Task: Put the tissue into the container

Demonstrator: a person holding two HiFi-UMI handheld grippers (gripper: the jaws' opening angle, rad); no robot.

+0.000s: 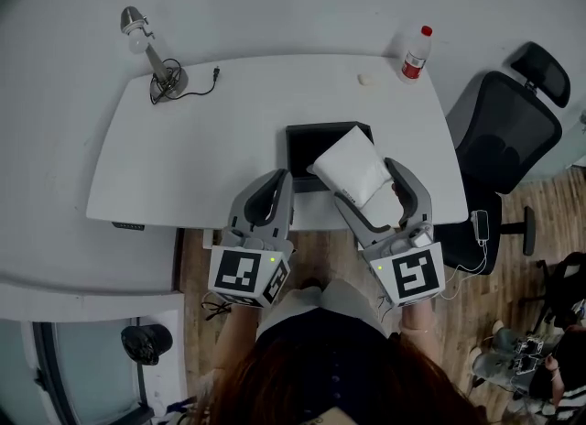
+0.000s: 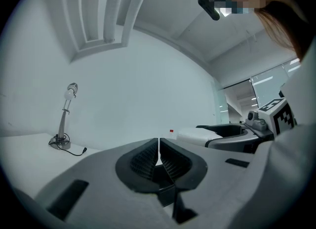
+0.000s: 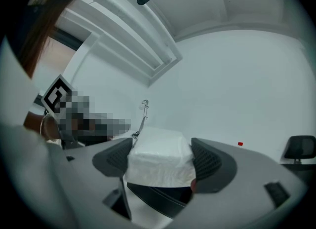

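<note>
The right gripper [image 1: 364, 181] [image 3: 160, 161] is clamped on the white tissue [image 1: 352, 165] pack, which hangs tilted over the right half of the black container [image 1: 300, 153]. The container sits at the near edge of the white worktop [image 1: 201, 148]. The left gripper [image 1: 279, 180] [image 2: 158, 156] is closed on nothing, just beside the container's near left corner. A bottle [image 1: 416, 55] stands well beyond the container, to its right.

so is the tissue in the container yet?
Not yet: right gripper holds the tissue over the container, jaws clamped on its sides.
</note>
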